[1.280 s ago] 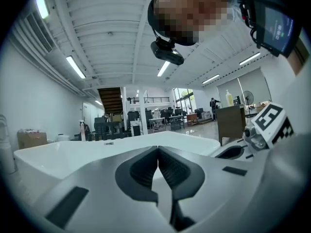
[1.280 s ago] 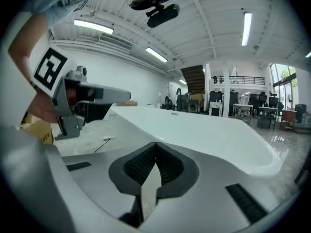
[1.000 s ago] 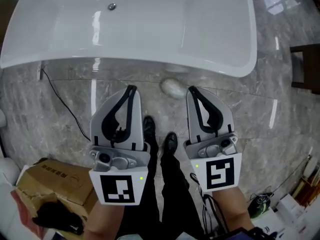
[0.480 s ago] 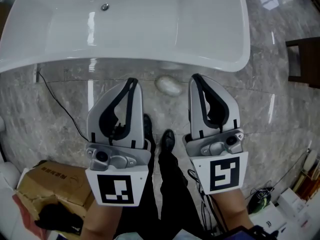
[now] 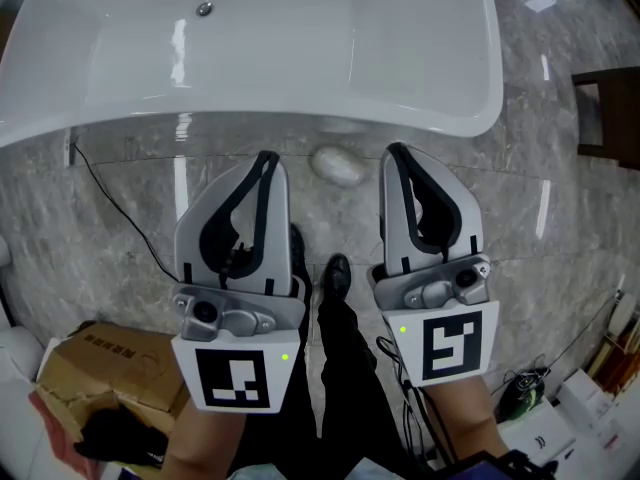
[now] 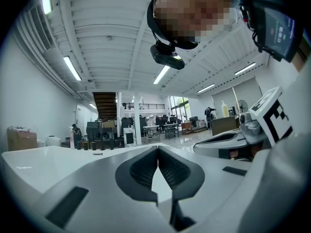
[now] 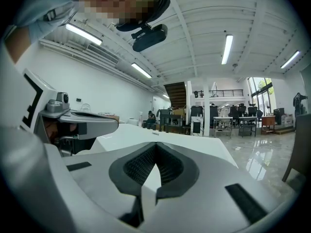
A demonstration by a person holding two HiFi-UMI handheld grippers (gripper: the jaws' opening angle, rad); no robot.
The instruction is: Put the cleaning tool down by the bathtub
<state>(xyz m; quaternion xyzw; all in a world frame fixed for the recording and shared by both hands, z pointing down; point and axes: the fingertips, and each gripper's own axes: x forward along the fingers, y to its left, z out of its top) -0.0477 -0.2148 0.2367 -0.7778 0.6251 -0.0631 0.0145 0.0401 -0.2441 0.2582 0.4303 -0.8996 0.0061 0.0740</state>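
A pale oval cleaning tool (image 5: 338,166) lies on the grey marble floor just in front of the white bathtub (image 5: 440,78). It rests between the tips of my two grippers and slightly beyond them, touched by neither. My left gripper (image 5: 265,158) is shut with nothing in it; its ribbed pads (image 6: 167,166) meet at the tip. My right gripper (image 5: 394,153) is shut and empty too, its pads (image 7: 146,164) together. Both are held level, side by side, pointing at the tub. In the gripper views the tub rim (image 6: 58,157) (image 7: 194,147) shows beyond the jaws.
A black cable (image 5: 120,203) runs across the floor on the left. A cardboard box (image 5: 110,373) sits at lower left. The person's dark shoes (image 5: 335,278) stand between the grippers. A dark wooden stool (image 5: 610,118) is at the right edge, clutter (image 5: 560,408) at lower right.
The head view has shifted slightly, so the tub and cleaning tool sit a little higher in the picture. Both grippers stay shut, side by side, in nearly the same place.
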